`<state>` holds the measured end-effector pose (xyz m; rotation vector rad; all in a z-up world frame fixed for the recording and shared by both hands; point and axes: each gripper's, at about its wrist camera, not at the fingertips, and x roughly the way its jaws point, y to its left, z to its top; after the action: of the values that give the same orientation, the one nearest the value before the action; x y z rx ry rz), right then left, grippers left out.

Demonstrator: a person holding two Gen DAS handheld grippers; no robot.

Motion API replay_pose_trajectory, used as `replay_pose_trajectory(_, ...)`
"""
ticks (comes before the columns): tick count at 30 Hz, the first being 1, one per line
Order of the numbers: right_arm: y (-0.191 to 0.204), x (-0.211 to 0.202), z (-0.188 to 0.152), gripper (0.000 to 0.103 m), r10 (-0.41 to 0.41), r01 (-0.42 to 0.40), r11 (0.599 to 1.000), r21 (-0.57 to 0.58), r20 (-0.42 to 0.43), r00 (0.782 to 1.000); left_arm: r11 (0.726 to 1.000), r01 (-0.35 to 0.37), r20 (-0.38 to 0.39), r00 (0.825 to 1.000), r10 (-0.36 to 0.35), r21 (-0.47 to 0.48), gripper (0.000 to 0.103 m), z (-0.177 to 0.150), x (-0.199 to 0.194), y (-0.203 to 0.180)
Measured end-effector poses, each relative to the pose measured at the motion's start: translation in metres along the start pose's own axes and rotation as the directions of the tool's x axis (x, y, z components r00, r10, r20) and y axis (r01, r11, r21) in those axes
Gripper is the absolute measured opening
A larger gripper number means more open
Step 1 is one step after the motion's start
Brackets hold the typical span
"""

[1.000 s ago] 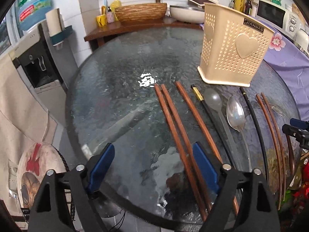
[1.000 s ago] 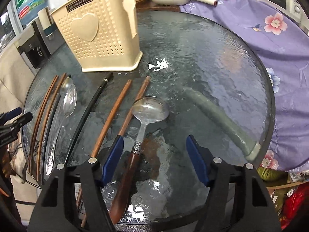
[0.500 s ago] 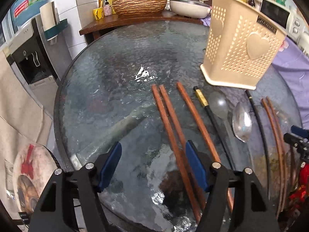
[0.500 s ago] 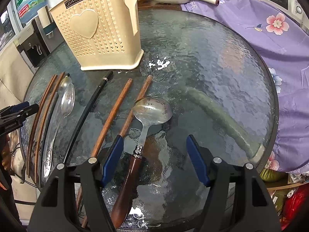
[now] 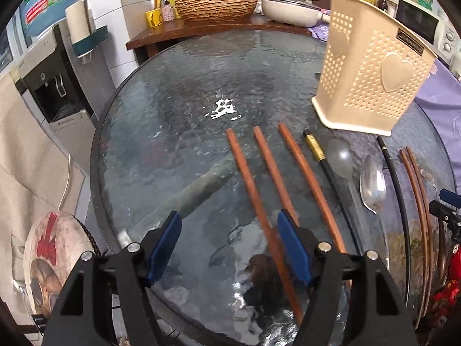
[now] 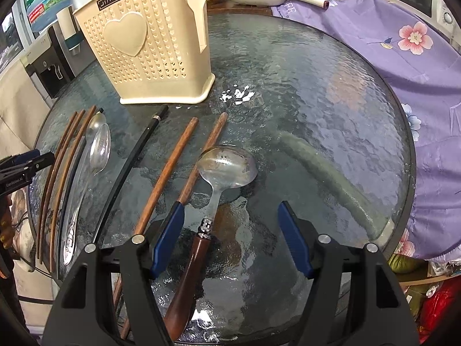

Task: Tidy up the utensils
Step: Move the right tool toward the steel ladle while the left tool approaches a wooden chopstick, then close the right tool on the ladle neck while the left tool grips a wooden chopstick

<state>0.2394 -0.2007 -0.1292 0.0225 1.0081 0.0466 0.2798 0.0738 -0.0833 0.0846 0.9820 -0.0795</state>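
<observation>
Utensils lie in a row on the round glass table (image 5: 161,121). My left gripper (image 5: 229,245) hovers open over the near ends of three brown chopsticks (image 5: 247,178); the leftmost runs just inside its right pad. To the right lie a black chopstick (image 5: 317,150), a clear spoon (image 5: 340,155) and a metal spoon (image 5: 373,186). My right gripper (image 6: 232,239) stands open above a wooden-handled ladle spoon (image 6: 227,170), whose handle passes near the left pad without being pressed. The beige perforated utensil holder (image 6: 147,46) stands upright at the far side.
A purple floral cloth (image 6: 403,66) drapes the table's right side. A black chopstick (image 6: 135,155) and thin brown chopsticks (image 6: 63,150) lie near the left rim. Behind the table are a wicker basket (image 5: 216,5), a white pan (image 5: 291,14) and a water dispenser (image 5: 49,86).
The left gripper's jaws have narrowed and it has shifted a little along the table. The far ends of the two leftmost chopsticks now lie further apart. The right gripper has kept still.
</observation>
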Motion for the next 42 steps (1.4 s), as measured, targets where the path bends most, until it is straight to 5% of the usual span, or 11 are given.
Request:
replay_pose_trajectory(14, 0.001, 0.005, 0.016, 0.067, -0.021, 0.021, 1.0, 0.003, -0.029, 0.999, 1.0, 0.014, -0.045, 0.999, -0.015, -0.023, 0.069, 0.017, 0.02, 0.002)
replay_pose_trajectory(18, 0.002, 0.008, 0.032, 0.057, -0.024, 0.025, 1.0, 0.009, -0.048, 0.999, 1.0, 0.018, -0.065, 0.998, -0.019, -0.018, 0.067, 0.029, 0.027, -0.001)
replay_pose_trajectory(42, 0.005, 0.027, 0.078, 0.047, -0.028, 0.015, 0.998, -0.068, -0.194, 0.981, 1.0, 0.025, -0.154, 0.988, -0.027, -0.012, 0.029, 0.067, 0.046, 0.003)
